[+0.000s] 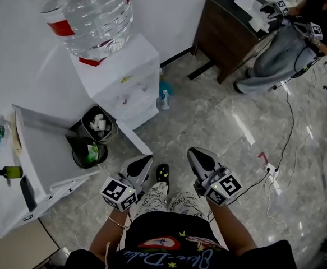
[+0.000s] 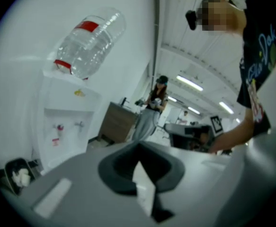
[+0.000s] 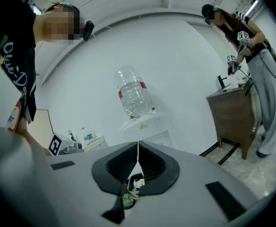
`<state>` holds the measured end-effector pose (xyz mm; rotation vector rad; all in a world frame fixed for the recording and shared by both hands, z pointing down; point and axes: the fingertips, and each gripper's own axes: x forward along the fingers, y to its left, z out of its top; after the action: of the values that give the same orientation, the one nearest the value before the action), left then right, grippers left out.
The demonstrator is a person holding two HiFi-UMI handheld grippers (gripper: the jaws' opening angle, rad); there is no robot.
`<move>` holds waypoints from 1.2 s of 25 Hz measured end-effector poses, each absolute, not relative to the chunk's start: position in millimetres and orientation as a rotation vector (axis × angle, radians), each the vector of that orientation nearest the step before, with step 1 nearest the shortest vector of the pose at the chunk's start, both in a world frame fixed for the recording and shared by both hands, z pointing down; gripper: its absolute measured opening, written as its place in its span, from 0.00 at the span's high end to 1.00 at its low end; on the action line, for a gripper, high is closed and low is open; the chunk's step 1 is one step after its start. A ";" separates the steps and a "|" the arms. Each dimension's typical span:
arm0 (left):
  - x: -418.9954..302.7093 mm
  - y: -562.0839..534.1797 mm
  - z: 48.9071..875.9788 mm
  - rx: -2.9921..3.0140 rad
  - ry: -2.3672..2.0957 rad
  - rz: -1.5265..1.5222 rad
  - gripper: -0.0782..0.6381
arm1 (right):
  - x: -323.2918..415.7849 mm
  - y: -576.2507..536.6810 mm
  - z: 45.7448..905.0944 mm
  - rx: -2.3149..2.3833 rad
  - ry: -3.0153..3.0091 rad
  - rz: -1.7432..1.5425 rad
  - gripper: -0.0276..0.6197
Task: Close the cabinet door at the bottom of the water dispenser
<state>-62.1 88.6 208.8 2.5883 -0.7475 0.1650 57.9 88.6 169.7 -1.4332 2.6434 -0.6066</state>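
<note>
The white water dispenser [image 1: 121, 74] stands at the upper left of the head view, with a clear bottle [image 1: 96, 15] upside down on top. Its bottom cabinet door [image 1: 135, 139] hangs open as a narrow white panel that reaches out over the floor toward me. My left gripper [image 1: 146, 161] is shut and empty, just right of the door's free end. My right gripper [image 1: 196, 153] is also shut and empty, further right above the floor. The left gripper [image 2: 140, 151] faces the dispenser [image 2: 62, 122]; its own body hides the door. Beyond the right gripper [image 3: 138, 144] shows the dispenser [image 3: 145, 126].
Two black bins [image 1: 98, 125] [image 1: 87, 152] stand left of the open door. A white desk [image 1: 37, 161] lies at the far left. A brown cabinet [image 1: 230, 29] and another person [image 1: 281, 49] are at the upper right. Cables and a power strip [image 1: 272, 171] lie on the floor at right.
</note>
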 end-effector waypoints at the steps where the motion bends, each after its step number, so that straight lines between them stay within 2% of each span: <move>1: -58.6 81.4 216.5 2.598 -0.739 0.170 0.89 | 55.2 79.1 176.8 -1.421 2.661 -0.613 0.93; 7: -56.0 61.3 300.3 2.493 -0.843 0.181 0.89 | 39.1 39.9 252.4 -1.366 2.741 -0.706 0.93; 16: -89.4 45.5 481.1 2.331 -1.031 0.341 0.89 | 6.7 -11.0 390.0 -1.239 2.809 -0.791 0.93; 23: -128.7 45.0 563.9 2.244 -1.155 0.499 0.89 | -4.1 -15.2 451.6 -1.117 2.885 -0.837 0.93; 30: -138.1 67.3 623.3 2.162 -1.119 0.592 0.89 | -8.0 -24.1 470.4 -1.116 2.827 -0.892 0.93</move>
<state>-138.1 67.3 623.3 2.1618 -1.1188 0.5919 -8.0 -24.1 470.4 -1.1161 2.8271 -0.8921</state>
